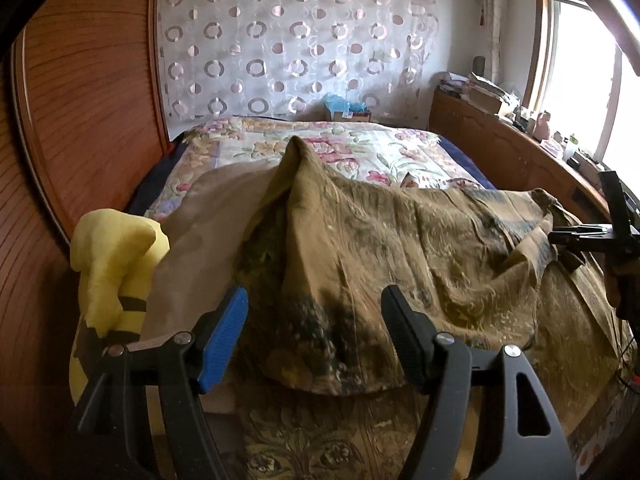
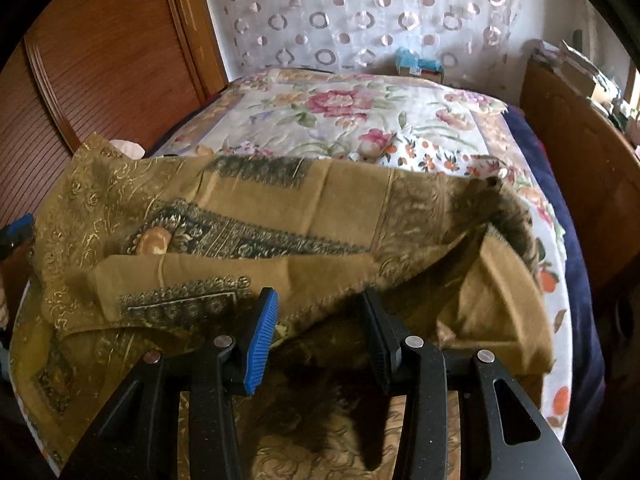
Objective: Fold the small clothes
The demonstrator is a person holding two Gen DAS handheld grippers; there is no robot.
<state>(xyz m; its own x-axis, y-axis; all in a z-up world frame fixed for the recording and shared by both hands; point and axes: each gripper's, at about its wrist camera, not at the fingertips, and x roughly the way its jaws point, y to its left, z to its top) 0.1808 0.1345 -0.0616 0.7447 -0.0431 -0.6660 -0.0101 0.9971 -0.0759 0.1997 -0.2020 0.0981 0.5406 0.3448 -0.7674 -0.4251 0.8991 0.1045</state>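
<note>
An olive-brown garment (image 1: 400,248) with dark and gold ornamental print lies spread over the near end of the bed, one fold standing up in a peak. My left gripper (image 1: 314,338) is open, and the garment's near folded edge lies between and under its fingers without being pinched. In the right wrist view the same garment (image 2: 280,208) shows a sleeve laid across its front. My right gripper (image 2: 320,344) hovers over its near edge with jaws apart and no cloth pressed between the pads. The right gripper (image 1: 560,237) also shows by the garment's right corner.
The bed's floral quilt (image 1: 360,148) stretches beyond the garment. A yellow plush toy (image 1: 116,272) sits at the near left corner. A wooden wardrobe (image 1: 80,120) stands on the left, and a cluttered wooden ledge (image 1: 500,128) under a window on the right.
</note>
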